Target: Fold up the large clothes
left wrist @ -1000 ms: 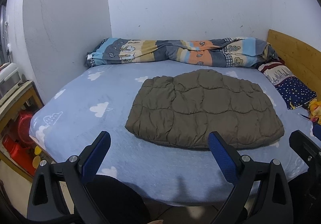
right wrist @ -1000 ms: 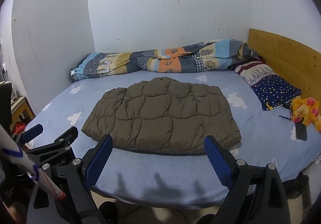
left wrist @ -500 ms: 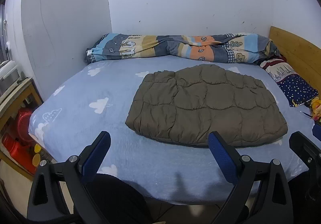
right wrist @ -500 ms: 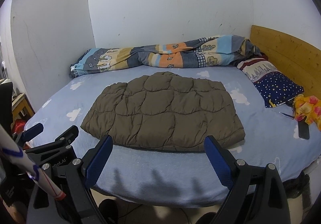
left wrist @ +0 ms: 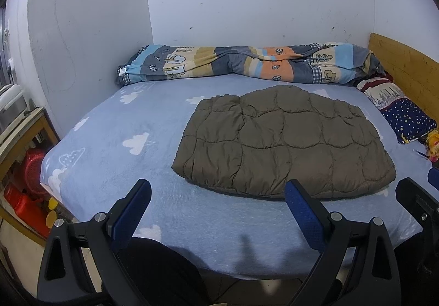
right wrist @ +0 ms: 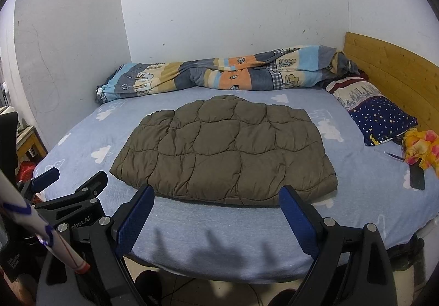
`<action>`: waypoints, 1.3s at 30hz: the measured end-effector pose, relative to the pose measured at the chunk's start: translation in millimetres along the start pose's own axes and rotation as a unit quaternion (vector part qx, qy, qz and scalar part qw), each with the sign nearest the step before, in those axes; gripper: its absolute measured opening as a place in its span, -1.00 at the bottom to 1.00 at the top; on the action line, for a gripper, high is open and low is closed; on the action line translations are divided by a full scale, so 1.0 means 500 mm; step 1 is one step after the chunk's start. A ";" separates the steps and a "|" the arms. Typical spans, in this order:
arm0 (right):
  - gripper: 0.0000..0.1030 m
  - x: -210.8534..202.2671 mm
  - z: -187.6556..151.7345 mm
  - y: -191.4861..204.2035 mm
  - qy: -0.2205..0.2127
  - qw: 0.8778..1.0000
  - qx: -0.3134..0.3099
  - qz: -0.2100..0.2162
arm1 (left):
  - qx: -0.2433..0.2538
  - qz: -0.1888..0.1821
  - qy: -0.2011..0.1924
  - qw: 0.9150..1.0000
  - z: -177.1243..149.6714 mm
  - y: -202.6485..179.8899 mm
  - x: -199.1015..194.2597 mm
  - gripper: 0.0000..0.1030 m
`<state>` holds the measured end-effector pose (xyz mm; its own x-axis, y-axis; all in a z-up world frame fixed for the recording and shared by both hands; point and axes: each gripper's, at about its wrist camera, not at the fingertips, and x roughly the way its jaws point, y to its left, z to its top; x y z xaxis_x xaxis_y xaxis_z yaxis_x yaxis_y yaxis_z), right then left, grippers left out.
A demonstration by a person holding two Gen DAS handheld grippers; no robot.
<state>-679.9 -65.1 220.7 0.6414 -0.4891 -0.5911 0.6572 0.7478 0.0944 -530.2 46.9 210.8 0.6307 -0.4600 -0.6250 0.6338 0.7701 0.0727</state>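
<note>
Two jaws of the left gripper (left wrist: 216, 196) stand spread and empty short of the brown quilted jacket (left wrist: 285, 141) lying flat on the bed (left wrist: 115, 141). From the right view, the right gripper (right wrist: 216, 201) gapes likewise; I'd pinch the near hem's corners together.

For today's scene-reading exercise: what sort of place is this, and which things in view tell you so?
Most likely a small home bedroom. A bed with a cloud-print sheet fills the room, a patterned quilt lies rolled along the wall, and a starry pillow rests by the wooden headboard.
</note>
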 end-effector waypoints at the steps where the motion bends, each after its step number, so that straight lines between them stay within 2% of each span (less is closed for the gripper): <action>1: 0.84 -0.001 -0.001 -0.002 0.001 1.000 -0.001 0.001 | 0.001 0.000 0.000 1.000 0.000 0.000 0.001 0.89; 39: 0.84 0.010 -0.015 0.000 0.009 1.000 0.007 -0.003 | 0.002 0.000 0.005 1.000 -0.009 0.015 0.008 0.89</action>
<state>-679.6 -64.3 212.0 0.6300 -0.4854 -0.6061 0.6665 0.7386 0.1013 -524.9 52.7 205.6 0.6265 -0.4562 -0.6320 0.6354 0.7685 0.0750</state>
